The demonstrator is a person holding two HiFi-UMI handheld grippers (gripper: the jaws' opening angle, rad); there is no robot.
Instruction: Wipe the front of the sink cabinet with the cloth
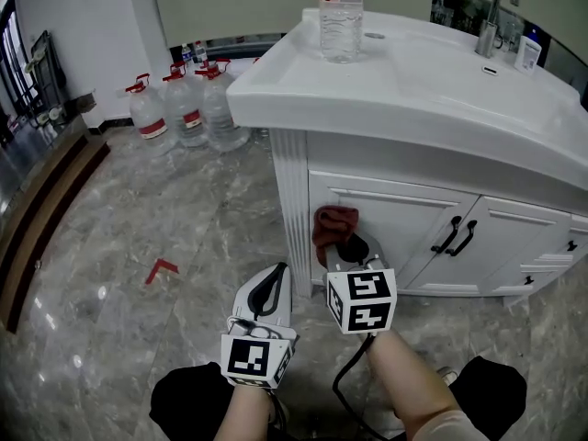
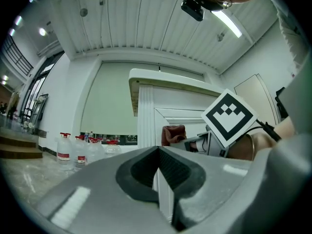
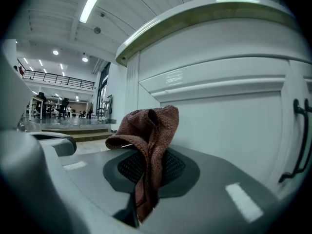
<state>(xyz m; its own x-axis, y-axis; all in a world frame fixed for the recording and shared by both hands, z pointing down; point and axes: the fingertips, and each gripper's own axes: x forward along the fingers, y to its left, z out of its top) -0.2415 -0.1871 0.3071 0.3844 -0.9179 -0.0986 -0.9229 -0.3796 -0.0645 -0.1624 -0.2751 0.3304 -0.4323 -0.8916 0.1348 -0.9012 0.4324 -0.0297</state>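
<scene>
Head view, near to far. At 6 o'clock the person's forearms are holding both tools. The left gripper [image 1: 274, 283], at 7 o'clock, is idling with its jaws pressed together on nothing, which its own view [image 2: 158, 174] confirms. It is pointing towards the fluted white corner post [image 1: 292, 209].

Just past centre, the right gripper [image 1: 349, 251] is pinching a crumpled reddish-brown woven cloth [image 1: 333, 223]. In the right gripper view the cloth [image 3: 148, 130] is bulging above the jaws, one tail trailing down between them. It is sitting at the upper left corner of the white panelled cabinet door [image 1: 404, 219]. Whether it is actually pressing on the panel cannot be told.

Black loop handles [image 1: 455, 237] are hanging at 3 o'clock. Farther off, a clear plastic water bottle [image 1: 341, 16] is standing on the white basin top [image 1: 395, 81] at 12 o'clock. Red-capped water jugs [image 1: 184, 108] are waiting on the grey marble floor [image 1: 138, 228] at 10 o'clock.

Wiping appears to be at an early stage. The likely risks:
- The narrow pinch is holding little fabric, so drag along the moulding could pull the cloth free.
- The bare jaws could scrape the paint if the wad shifts.
- A rightward stroke could snag on the handles.
</scene>
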